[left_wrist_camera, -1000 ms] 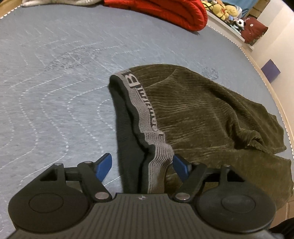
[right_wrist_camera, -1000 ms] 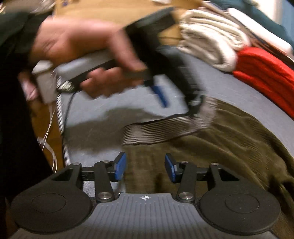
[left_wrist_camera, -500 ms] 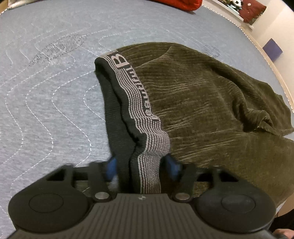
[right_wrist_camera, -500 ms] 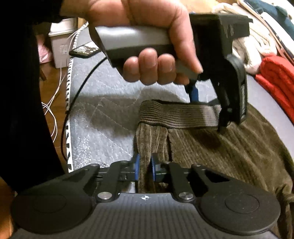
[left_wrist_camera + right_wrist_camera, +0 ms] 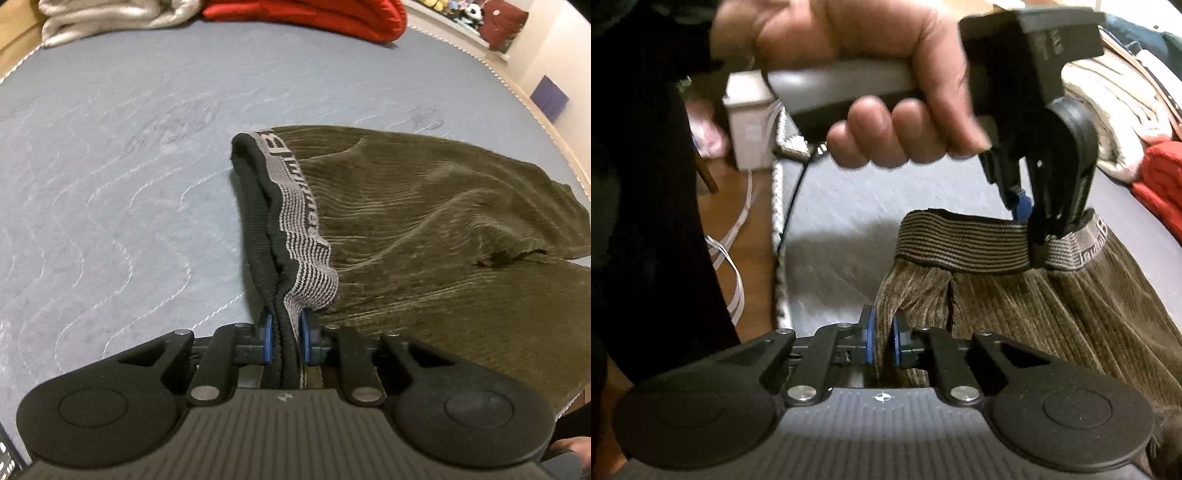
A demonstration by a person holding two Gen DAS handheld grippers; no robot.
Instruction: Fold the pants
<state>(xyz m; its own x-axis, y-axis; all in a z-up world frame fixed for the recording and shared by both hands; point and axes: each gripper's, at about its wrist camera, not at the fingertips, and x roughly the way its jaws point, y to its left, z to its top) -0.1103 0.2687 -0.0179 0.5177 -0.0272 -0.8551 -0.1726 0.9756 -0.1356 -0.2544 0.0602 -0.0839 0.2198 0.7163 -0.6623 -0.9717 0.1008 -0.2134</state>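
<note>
A wide bed (image 5: 110, 155) with a grey-blue quilted cover carries the olive corduroy pants (image 5: 424, 221), spread across its near right side. Folded red (image 5: 306, 14) and cream blankets (image 5: 110, 14) sit at the far edge. The striped waistband (image 5: 295, 206) rises off the cover. The left tool (image 5: 283, 338) is pinching that waistband between its blue pads, and the right tool (image 5: 881, 345) is pinching a fold of corduroy just below the band.
</note>
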